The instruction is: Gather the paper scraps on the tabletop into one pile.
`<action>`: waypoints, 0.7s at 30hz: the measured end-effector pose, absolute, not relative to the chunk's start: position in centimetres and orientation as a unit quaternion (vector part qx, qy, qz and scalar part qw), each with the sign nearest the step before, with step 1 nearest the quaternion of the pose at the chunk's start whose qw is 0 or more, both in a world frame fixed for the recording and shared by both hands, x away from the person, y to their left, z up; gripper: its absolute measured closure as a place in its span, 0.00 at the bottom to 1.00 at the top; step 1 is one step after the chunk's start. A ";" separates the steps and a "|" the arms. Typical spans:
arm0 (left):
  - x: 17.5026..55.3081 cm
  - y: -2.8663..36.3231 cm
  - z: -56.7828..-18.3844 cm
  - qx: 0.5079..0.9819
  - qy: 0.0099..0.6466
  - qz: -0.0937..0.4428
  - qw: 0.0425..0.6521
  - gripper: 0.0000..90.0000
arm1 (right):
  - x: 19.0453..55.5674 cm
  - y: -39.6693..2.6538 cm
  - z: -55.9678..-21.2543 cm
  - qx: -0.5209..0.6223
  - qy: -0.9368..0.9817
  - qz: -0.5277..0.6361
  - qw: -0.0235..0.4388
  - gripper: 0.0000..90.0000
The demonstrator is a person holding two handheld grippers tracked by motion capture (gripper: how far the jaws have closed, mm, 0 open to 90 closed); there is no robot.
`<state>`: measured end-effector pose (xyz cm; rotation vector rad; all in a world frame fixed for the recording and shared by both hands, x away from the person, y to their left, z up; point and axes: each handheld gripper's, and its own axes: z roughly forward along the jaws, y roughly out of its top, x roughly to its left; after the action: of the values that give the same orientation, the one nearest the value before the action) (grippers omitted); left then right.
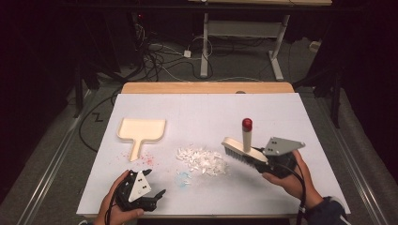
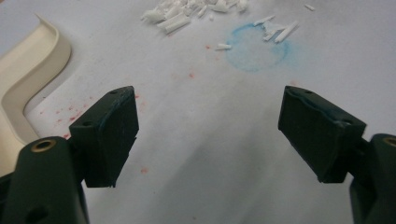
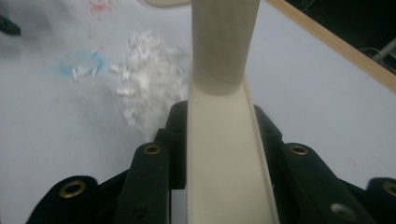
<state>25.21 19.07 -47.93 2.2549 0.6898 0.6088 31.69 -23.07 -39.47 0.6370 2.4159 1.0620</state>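
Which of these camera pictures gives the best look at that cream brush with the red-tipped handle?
The high view: it shows the whole cream brush with the red-tipped handle, bristles included, held in the right gripper beside the pile of white scraps. The right gripper view shows its pale back and handle up close between the jaws.

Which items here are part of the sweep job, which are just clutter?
In the job:
- brush, gripped in the right tool
- white scraps, piled mid-table
- dustpan, lying flat at far left
- left tool, open, holding nothing

Lying about:
- blue ring stain
- red specks
- cables on the floor
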 end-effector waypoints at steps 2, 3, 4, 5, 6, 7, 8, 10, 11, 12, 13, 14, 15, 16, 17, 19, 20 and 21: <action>25.2 19.0 -47.8 0.867 0.265 0.239 0.348 0.21 | 30.7 -23.9 -40.0 0.231 0.876 0.366 0.214 0.75; 25.1 18.9 -47.8 0.866 0.264 0.240 0.350 0.21 | 30.3 -24.1 -40.3 0.233 0.876 0.364 0.214 0.75; 25.1 18.8 -47.8 0.867 0.264 0.237 0.350 0.21 | 30.0 -24.3 -40.6 0.240 0.875 0.363 0.210 0.75; 25.1 18.7 -47.7 0.867 0.263 0.237 0.350 0.21 | 29.8 -24.3 -40.9 0.243 0.877 0.361 0.204 0.75; 25.2 18.6 -47.7 0.868 0.261 0.236 0.350 0.21 | 29.6 -24.2 -41.2 0.245 0.880 0.355 0.199 0.75; 25.2 18.6 -47.8 0.869 0.261 0.235 0.349 0.21 | 29.3 -23.9 -41.5 0.244 0.881 0.355 0.195 0.75; 25.3 18.6 -47.8 0.870 0.259 0.235 0.348 0.21 | 29.2 -23.5 -41.8 0.243 0.881 0.360 0.187 0.75; 25.3 18.6 -47.8 0.870 0.259 0.234 0.349 0.21 | 29.0 -22.4 -42.0 0.234 0.884 0.361 0.182 0.75; 25.3 18.6 -47.8 0.869 0.259 0.234 0.350 0.21 | 29.0 -21.7 -42.1 0.232 0.885 0.362 0.182 0.75; 25.4 18.6 -47.8 0.868 0.257 0.237 0.351 0.21 | 29.1 -21.1 -42.3 0.228 0.886 0.362 0.180 0.75; 25.4 18.6 -47.8 0.868 0.258 0.238 0.351 0.21 | 29.3 -20.4 -42.4 0.225 0.886 0.366 0.176 0.75; 25.5 18.6 -47.8 0.867 0.259 0.239 0.351 0.21 | 29.5 -19.8 -42.5 0.223 0.886 0.369 0.170 0.75; 25.5 18.6 -47.8 0.866 0.263 0.235 0.355 0.21 | 29.7 -19.2 -42.5 0.220 0.886 0.371 0.170 0.76; 25.5 18.6 -47.8 0.866 0.263 0.234 0.355 0.21 | 29.9 -18.6 -42.5 0.220 0.885 0.372 0.172 0.76; 25.5 18.6 -47.7 0.866 0.263 0.235 0.355 0.21 | 30.1 -18.2 -42.5 0.215 0.887 0.370 0.172 0.75; 25.6 18.7 -47.7 0.866 0.260 0.238 0.356 0.21 | 30.4 -17.5 -42.5 0.206 0.888 0.371 0.179 0.75; 25.6 18.7 -47.8 0.866 0.259 0.239 0.354 0.21 | 30.5 -17.4 -42.4 0.202 0.888 0.372 0.178 0.75; 25.6 18.7 -47.8 0.867 0.258 0.239 0.353 0.21 | 30.5 -17.5 -42.4 0.201 0.887 0.375 0.178 0.75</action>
<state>25.56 18.68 -47.78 2.2425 0.6676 0.6171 30.54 -17.49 -42.36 0.5678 2.5098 1.0614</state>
